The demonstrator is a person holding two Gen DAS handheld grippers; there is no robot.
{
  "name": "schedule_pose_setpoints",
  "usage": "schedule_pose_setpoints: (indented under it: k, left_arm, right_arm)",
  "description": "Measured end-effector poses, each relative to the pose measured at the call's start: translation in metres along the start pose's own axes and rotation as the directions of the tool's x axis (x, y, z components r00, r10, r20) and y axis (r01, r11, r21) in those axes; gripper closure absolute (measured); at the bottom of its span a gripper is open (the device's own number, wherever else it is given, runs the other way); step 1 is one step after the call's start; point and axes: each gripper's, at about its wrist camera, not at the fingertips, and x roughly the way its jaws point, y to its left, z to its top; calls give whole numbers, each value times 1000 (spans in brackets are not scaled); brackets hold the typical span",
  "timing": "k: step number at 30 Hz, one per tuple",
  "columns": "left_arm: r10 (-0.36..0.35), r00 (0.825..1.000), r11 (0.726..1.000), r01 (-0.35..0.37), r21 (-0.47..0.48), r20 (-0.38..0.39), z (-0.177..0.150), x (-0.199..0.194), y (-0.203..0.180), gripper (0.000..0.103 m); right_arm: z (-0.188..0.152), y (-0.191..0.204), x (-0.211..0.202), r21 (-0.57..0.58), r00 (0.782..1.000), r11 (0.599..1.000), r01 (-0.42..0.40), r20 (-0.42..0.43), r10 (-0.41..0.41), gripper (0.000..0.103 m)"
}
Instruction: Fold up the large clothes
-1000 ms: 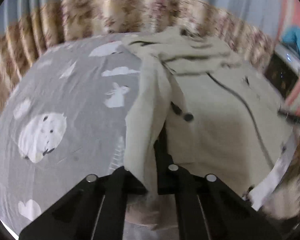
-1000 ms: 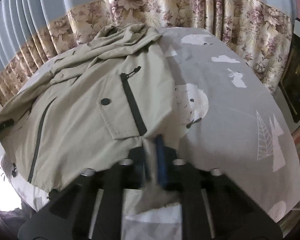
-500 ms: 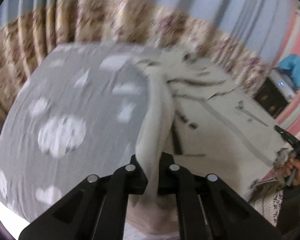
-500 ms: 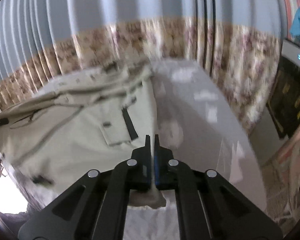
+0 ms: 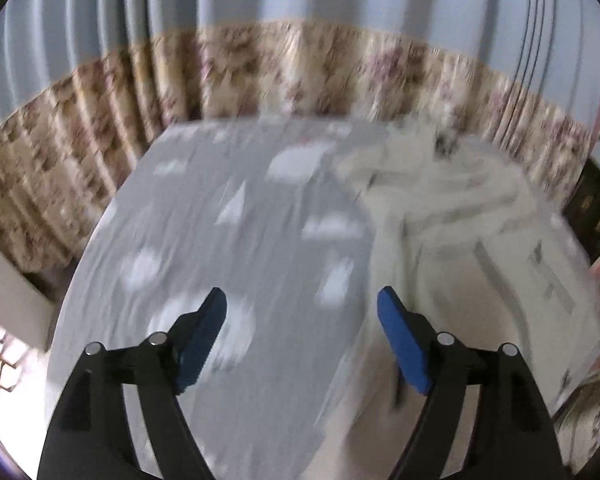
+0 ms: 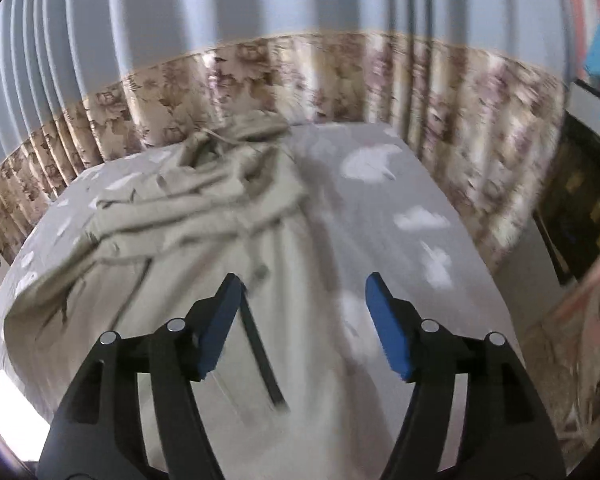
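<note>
Left tool (image 5: 302, 300): I have it tilted down over the bed (image 5: 228, 248), jaws opening, nothing between the blue pads (image 5: 198, 344).
Right tool (image 6: 302, 286): I hold it angled down above the coat (image 6: 188, 216), jaws opening, empty; fabric lies below the gap, not touched.
Coat: beige, spread rumpled on the grey patterned bed sheet (image 6: 400, 216), dark zip (image 6: 262, 354) facing up; in the left view it lies to the right.
Behind: flowered curtain (image 6: 340, 76).
</note>
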Motion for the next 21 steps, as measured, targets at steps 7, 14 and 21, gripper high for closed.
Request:
schedule_pose_setpoints:
  k: [7, 14, 21]
  left_arm:
    - [-125, 979, 985, 143, 99, -163, 62, 101, -77, 17]
    - [-142, 952, 983, 168, 73, -271, 62, 195, -121, 17]
    - [39, 974, 999, -33, 33, -222, 65, 243, -81, 10]
  right_arm:
    - [55, 43, 85, -43, 997, 997, -57, -55, 54, 32]
    - [79, 50, 141, -24, 995, 999, -27, -94, 25, 20]
    - [108, 31, 198, 6, 990, 999, 41, -132, -40, 17]
